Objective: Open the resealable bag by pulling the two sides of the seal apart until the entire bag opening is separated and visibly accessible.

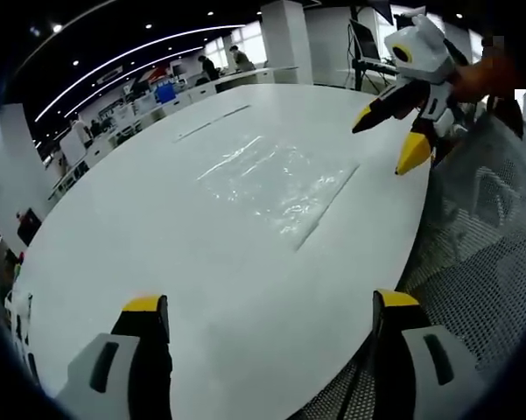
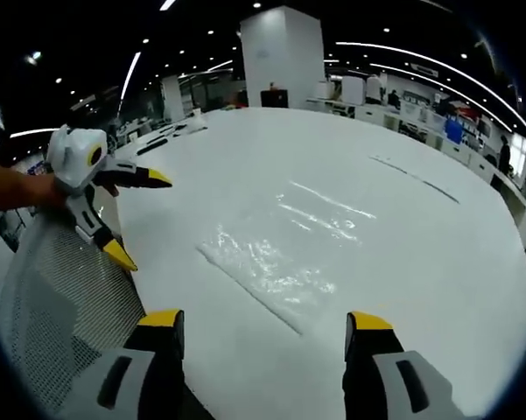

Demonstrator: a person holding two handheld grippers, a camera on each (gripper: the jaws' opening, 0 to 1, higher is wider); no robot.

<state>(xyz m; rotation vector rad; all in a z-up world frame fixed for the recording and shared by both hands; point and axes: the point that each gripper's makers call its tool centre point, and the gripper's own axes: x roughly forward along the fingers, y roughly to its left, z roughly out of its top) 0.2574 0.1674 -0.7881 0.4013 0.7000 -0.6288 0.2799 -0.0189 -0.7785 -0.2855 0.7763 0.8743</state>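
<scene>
Both grippers hover above the white table [image 1: 157, 227] with jaws spread wide and empty, the left gripper [image 1: 271, 315] and right gripper [image 2: 263, 337] each pointing toward the clear resealable bag [image 1: 276, 184] lying flat at twelve o'clock.

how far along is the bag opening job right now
Nothing looks done yet: the clear resealable bag lies flat on the white table, and no opening can be seen in it. In hand: nothing; the left gripper and right gripper are both open, apart from the bag and hovering by the table's near edge. Left: gripping the two sides of the seal and pulling them fully apart.
</scene>
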